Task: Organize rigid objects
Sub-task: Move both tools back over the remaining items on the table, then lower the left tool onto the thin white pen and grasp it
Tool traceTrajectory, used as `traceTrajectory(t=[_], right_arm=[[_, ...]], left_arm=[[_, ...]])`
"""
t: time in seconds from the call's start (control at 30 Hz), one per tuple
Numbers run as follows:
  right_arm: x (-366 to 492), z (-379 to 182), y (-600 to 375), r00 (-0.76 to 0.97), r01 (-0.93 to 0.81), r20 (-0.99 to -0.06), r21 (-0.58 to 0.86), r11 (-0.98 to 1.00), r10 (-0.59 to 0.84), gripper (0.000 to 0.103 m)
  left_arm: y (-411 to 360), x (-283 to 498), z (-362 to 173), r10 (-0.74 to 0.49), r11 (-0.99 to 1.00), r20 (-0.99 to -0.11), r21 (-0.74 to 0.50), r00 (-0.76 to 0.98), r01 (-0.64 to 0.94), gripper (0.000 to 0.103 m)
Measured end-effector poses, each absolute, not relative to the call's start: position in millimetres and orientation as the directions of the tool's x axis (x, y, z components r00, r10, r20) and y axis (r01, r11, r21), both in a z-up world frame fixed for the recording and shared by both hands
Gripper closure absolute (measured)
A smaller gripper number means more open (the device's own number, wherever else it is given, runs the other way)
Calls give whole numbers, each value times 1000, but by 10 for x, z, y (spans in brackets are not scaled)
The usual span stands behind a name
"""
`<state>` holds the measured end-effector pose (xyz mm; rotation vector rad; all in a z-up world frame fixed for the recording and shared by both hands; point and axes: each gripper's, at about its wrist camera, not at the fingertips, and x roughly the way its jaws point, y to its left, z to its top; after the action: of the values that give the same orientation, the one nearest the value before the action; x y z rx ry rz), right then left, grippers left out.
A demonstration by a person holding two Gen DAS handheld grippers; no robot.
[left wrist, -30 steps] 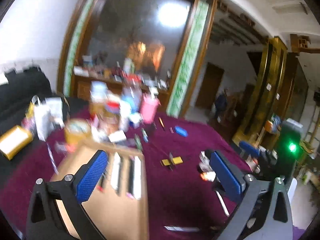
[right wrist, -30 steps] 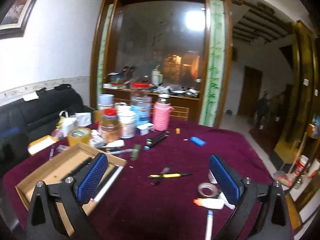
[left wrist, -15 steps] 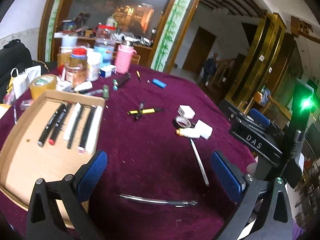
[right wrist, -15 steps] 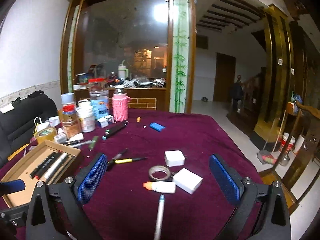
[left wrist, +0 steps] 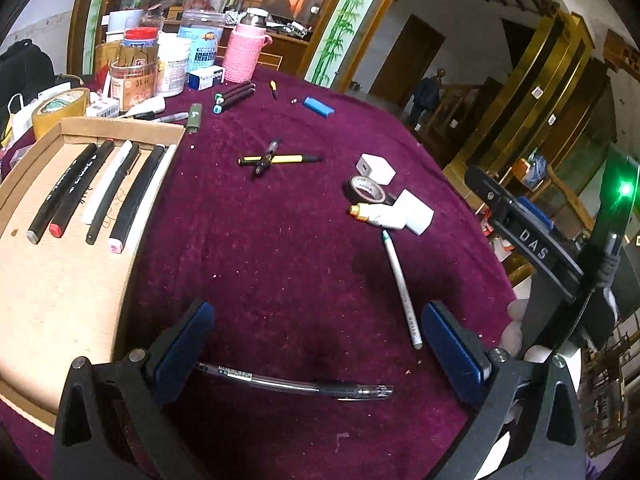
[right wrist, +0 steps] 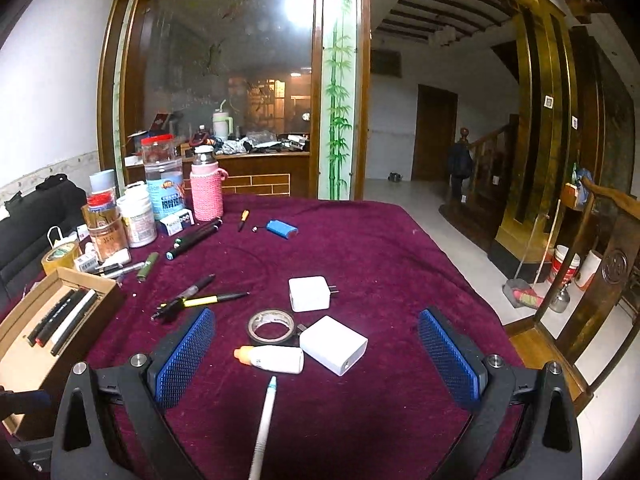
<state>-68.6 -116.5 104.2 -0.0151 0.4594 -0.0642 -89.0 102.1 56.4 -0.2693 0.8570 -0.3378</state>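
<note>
My left gripper (left wrist: 316,340) is open, low over the purple cloth. A clear pen with a black grip (left wrist: 296,384) lies crosswise just below its blue pads. A white pen (left wrist: 402,284) lies to the right of it. The cardboard tray (left wrist: 52,280) at left holds several black and white markers (left wrist: 100,188). My right gripper (right wrist: 316,354) is open above a white glue bottle (right wrist: 272,359), a tape roll (right wrist: 271,326) and two white chargers (right wrist: 333,345). The white pen (right wrist: 264,424) points up between its fingers. A yellow pen (right wrist: 208,300) lies further left.
Jars, a pink-sleeved bottle (right wrist: 206,190) and a yellow tape roll (left wrist: 60,110) crowd the far left of the table. A blue lighter (right wrist: 282,227) and dark markers (right wrist: 194,238) lie mid-table. The table's right edge drops to a tiled floor. The right gripper's body (left wrist: 532,240) stands at right.
The left gripper has swung down and forward from the tray toward the clear pen. The right gripper has moved right and now sits over the chargers and glue bottle.
</note>
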Motion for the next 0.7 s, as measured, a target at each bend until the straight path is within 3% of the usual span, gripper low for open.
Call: traceTrajectory(t=[0.53,0.7], right_arm=[[-268,883,-1261,857,68,-509,-42,997,-80,1],[-144,846,-1292,848,70,-524,-36,997,-79,1]], left_arm=[[996,-630,110,-386,917,-767,-377,512,127,0],[925,-643,93,-355,933,-766,-329,536,149,0]])
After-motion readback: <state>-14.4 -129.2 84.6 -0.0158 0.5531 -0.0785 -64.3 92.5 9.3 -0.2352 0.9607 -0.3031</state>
